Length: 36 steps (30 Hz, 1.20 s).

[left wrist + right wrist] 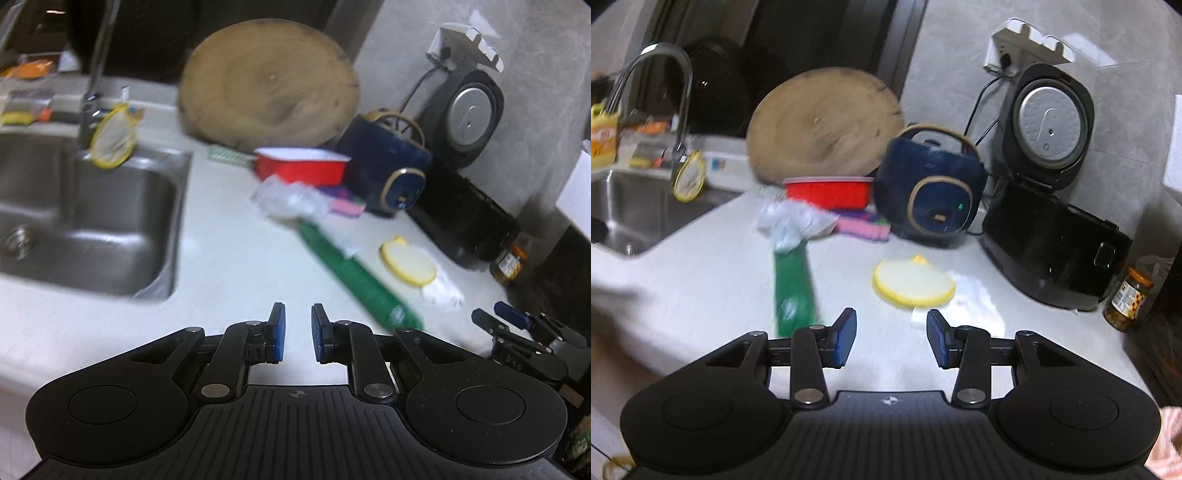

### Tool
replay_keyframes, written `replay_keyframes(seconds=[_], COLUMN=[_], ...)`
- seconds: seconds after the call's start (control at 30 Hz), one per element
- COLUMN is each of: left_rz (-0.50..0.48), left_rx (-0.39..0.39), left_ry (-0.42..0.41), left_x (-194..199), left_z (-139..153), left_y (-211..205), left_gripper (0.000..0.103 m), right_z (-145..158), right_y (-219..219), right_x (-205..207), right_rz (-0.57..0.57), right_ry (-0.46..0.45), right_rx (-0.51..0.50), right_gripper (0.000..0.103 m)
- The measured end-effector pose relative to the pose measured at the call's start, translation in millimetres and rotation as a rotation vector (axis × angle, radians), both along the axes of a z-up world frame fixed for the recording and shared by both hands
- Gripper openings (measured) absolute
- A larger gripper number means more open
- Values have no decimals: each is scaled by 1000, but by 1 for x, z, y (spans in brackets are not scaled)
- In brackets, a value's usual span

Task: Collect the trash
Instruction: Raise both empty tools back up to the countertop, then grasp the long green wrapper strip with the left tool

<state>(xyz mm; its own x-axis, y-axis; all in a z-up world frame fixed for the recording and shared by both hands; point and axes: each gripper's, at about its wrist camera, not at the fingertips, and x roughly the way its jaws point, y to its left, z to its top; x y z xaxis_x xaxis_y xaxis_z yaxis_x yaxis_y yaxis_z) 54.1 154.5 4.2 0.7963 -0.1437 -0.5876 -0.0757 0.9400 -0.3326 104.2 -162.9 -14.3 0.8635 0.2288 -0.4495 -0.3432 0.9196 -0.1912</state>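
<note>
A long green wrapper [354, 275] [793, 291] lies on the white counter, with a crumpled clear plastic bag [290, 201] [792, 221] at its far end. A round yellow-rimmed pad [406, 262] [912, 282] lies beside it, next to a scrap of clear film [441, 291] [964, 295]. My left gripper [298, 332] hovers above the counter, open by a narrow gap, nothing between its pads. My right gripper [892, 338] is open wider and empty, in front of the yellow pad. In the left wrist view the right gripper [498, 317] shows at the right edge.
A steel sink [85, 206] [639, 210] with a tap sits left. At the back stand a round wooden board [269, 81] [823, 125], a red tub [301, 166] [829, 190], a dark blue cooker [388, 166] [931, 184], an open black rice cooker [465, 155] [1049, 229] and a jar [511, 262] [1128, 299].
</note>
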Motion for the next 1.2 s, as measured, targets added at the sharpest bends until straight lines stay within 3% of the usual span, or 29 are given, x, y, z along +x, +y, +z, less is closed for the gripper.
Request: replay_keyframes(seconds=[0.13,0.27,0.37,0.53,0.73,0.9,1.07,1.2], left_rz=[-24,-38,70,212,183,116,-54,33], left_rx=[-17,-66,-53,-61,-16,17,40,30], left_ry=[-32,21,62,124,182,228,253,231], left_x=[41,93,126,169,206,228,234,229], left_z=[11,5,-8,-30,-44,-55,-60,-55], left_y=[-29,-58,-74,-85,-104,-129,-151,-141], left_gripper=[18,18,18,18,18,18,18,18], right_z=[22,45,51,36,-3,-25,-38,-33], right_y=[-10,-21,-30,-49,-48,-40,-36,-34], right_x=[37,76,101,144,182,195,203,199], right_rz=[18,51,58,17,47,65,85,147], right_ry=[-15,-31,-27,40,227,256,310,289], right_rx=[45,94,105,126,123,80,92,140], right_gripper=[49,56,57,60,60,60,60,61])
